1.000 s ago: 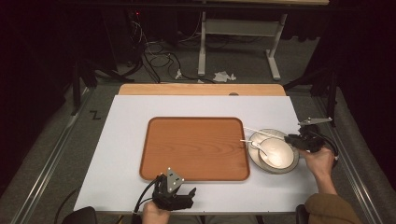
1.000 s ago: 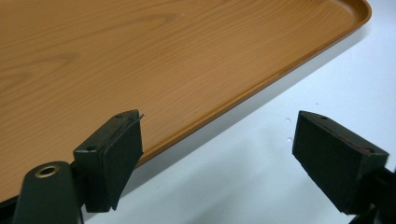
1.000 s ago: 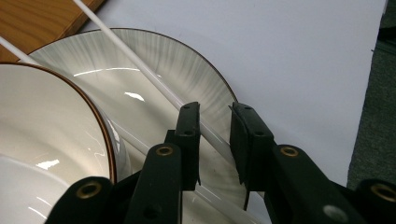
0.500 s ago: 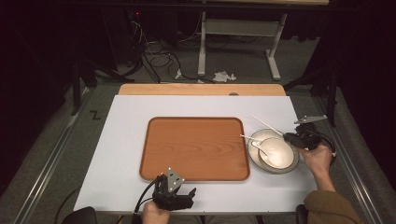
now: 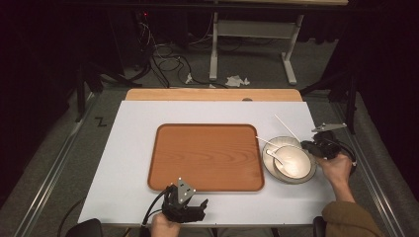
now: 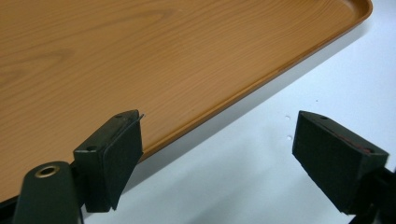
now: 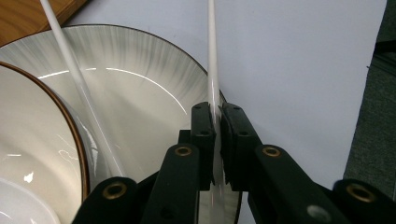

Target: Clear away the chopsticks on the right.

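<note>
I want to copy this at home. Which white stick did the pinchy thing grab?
The right gripper is shut on the chopstick at the plate's right rim. The other chopstick lies loose, slanting over the plate beside the bowl.

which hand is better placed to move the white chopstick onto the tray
Right: the right gripper is shut on the white chopstick beside the plate. The left gripper hangs open at the tray edge.

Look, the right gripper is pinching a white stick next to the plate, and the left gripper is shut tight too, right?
Not quite. The left gripper is open: its gripper view shows the jaws wide apart over the tray edge, holding nothing. The right gripper does pinch the white stick beside the plate.
</note>
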Tool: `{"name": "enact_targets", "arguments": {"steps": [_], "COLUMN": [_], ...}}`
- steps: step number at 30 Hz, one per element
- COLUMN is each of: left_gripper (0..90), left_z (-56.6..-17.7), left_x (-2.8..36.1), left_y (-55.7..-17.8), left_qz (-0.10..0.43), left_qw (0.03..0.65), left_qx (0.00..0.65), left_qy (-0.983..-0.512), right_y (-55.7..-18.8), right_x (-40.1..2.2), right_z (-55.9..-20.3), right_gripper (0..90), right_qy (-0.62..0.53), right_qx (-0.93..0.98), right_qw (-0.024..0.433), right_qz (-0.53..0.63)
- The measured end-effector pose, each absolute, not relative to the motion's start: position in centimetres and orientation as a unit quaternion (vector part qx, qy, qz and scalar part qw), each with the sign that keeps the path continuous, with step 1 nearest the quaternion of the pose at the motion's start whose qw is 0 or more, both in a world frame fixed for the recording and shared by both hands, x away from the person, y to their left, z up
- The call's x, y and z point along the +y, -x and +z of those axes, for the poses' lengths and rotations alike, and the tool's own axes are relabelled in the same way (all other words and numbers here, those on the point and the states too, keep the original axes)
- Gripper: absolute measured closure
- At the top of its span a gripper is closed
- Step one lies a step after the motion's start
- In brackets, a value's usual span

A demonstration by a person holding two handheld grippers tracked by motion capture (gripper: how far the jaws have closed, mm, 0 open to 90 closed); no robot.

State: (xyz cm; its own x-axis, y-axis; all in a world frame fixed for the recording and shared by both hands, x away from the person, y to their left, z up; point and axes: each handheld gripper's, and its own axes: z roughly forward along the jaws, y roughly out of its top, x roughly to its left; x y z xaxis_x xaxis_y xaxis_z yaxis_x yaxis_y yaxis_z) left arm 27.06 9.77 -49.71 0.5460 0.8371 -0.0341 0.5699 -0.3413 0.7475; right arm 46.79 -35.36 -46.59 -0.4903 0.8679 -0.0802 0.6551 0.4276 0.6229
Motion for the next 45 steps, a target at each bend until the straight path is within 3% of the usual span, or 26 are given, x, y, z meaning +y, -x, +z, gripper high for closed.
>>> {"name": "enact_targets", "arguments": {"steps": [24,45], "left_gripper": [16.4,16.3], "left_z": [-49.5,-49.4], "left_x": [9.2,7.4], "left_y": [-27.6,-29.0], "left_qz": [0.175,0.157], "left_qw": [0.376,0.386], "left_qx": [0.421,0.374], "left_qy": [-0.806,-0.828], "right_y": [-43.5,-38.1], "right_x": [-35.2,-33.3], "right_z": [-43.5,-41.3], "right_gripper": [85.4,85.3], "right_qy": [-0.455,-0.429], "right_qx": [0.799,0.806], "right_qw": [0.220,0.238], "right_qz": [0.326,0.332]}}
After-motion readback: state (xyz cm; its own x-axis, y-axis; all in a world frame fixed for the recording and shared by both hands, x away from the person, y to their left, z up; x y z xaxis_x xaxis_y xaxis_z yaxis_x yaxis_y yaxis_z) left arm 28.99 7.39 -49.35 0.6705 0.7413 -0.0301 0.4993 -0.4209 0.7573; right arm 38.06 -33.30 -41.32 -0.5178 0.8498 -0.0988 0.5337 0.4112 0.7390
